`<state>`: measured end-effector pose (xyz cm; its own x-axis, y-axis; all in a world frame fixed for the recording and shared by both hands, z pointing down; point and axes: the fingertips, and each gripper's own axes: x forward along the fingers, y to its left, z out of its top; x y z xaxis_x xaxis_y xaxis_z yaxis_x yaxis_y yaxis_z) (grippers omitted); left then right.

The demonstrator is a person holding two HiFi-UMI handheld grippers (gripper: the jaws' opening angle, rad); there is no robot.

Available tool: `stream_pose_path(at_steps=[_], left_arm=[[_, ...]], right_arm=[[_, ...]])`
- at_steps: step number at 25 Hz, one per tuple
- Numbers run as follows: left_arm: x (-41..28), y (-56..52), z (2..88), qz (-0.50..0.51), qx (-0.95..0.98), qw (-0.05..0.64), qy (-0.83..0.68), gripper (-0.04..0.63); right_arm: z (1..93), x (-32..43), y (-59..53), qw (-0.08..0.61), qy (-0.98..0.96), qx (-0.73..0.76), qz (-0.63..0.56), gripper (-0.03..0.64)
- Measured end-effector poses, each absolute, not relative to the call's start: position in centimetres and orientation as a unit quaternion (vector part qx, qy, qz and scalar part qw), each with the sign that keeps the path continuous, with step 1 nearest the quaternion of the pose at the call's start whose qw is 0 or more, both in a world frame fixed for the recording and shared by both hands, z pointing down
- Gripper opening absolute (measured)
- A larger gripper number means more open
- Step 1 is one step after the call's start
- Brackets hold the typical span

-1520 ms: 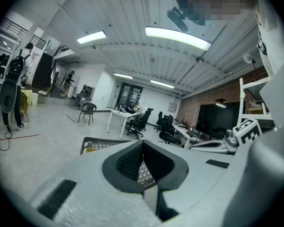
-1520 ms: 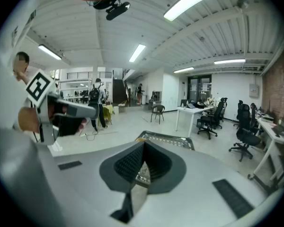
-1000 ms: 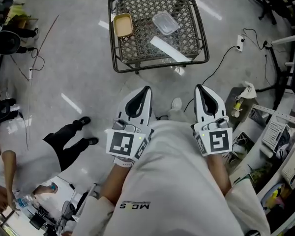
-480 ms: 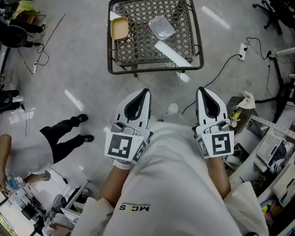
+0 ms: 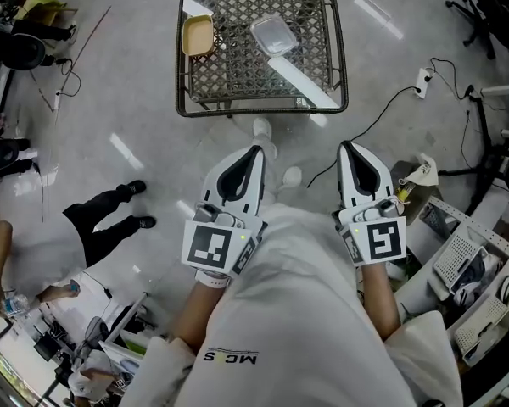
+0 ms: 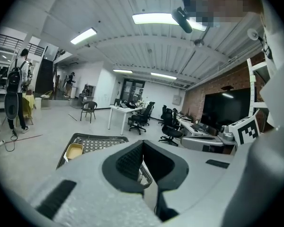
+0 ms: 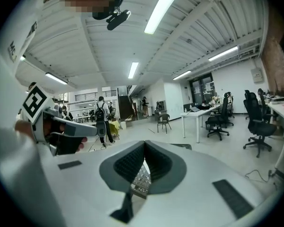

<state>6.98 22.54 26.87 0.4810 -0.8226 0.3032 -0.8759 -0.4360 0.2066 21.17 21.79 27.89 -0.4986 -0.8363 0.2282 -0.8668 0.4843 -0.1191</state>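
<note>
Pose: left gripper (image 5: 253, 153) and right gripper (image 5: 346, 147) tucked against white-shirted torso (image 5: 280, 312), fingers pressed together on nothing. Looks like idle carry, both aimed at black wire-mesh counter (image 5: 180, 100) well ahead. On it: tan rectangular tray (image 5: 197, 36), clear plastic lidded box (image 5: 276, 35), white flat strip (image 5: 301, 83). Gripper views: own bodies block most of counter. Box contents unreadable.
</note>
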Motion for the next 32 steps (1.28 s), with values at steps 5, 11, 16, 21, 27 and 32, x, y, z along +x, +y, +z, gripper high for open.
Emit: stream_pose_path(at_steps=[5, 11, 16, 21, 27, 32], left_arm=[[6.0, 18.4, 27.0, 0.066, 0.846, 0.172, -0.500, 0.025], [3.9, 11.5, 26.6, 0.056, 0.850, 0.167, -0.496, 0.025], [1.5, 6.0, 26.4, 0.045, 0.851, 0.173, -0.493, 0.025], [0.5, 2.5, 27.1, 0.053, 0.858, 0.184, -0.476, 0.025], [1.0, 0.9, 28.8, 0.067, 0.854, 0.204, -0.474, 0.025], [0.9, 0.3, 29.6, 0.072, 0.844, 0.216, -0.487, 0.025]], right_arm=[[28.0, 19.3, 17.8, 0.074, -0.860, 0.493, 0.105, 0.017], [27.8, 17.0, 11.8, 0.086, -0.862, 0.490, 0.101, 0.017], [27.8, 14.8, 6.2, 0.096, -0.860, 0.492, 0.095, 0.017], [28.1, 13.0, 2.2, 0.099, -0.859, 0.492, 0.100, 0.018], [29.6, 12.0, -0.7, 0.102, -0.863, 0.481, 0.118, 0.018], [30.7, 12.1, -2.4, 0.103, -0.863, 0.478, 0.128, 0.018]])
